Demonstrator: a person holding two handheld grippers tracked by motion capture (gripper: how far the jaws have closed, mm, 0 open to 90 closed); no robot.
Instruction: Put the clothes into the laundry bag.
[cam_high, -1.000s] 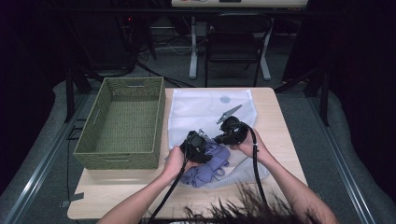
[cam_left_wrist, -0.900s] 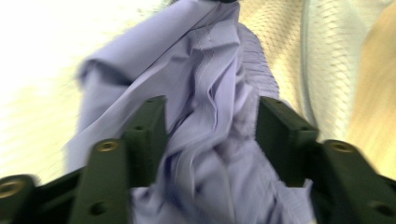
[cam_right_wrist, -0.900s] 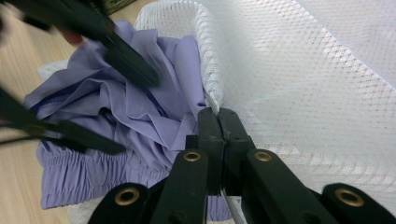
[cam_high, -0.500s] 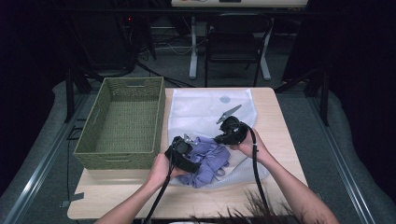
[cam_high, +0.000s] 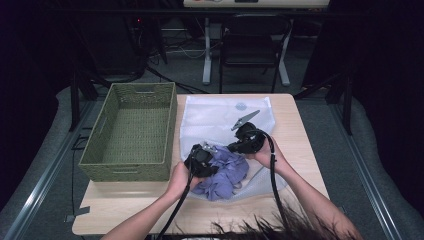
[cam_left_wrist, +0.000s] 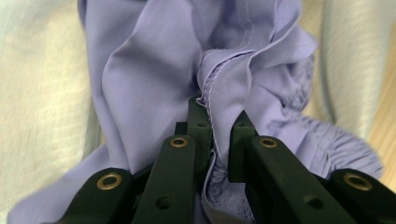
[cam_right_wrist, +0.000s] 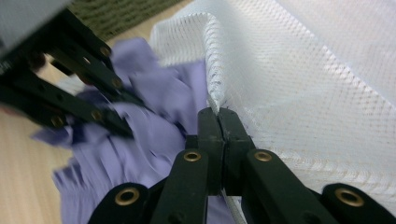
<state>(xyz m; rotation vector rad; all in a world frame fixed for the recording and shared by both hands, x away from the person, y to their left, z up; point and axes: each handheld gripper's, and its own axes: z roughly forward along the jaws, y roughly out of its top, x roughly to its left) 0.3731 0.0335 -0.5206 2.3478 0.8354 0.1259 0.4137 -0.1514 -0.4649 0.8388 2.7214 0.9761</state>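
**Lavender garment at the mouth of the mesh bag, both grippers clamped**

The left hand-held gripper had just been closing and was clamped on a bunched, stitched fold of the lavender garment; the fold stood pinched between its jaws. In the high view this gripper sat over the left side of the crumpled garment, near the front of the desk.

The right hand-held gripper had its jaws pressed together on the hemmed edge of the white mesh bag, at the corner of the bag's opening. The garment lay just beside that edge, partly on the bag. In the high view the right gripper was just behind the garment, over the bag, which lay flat on the desk.

A green woven basket stood to the left of the bag.
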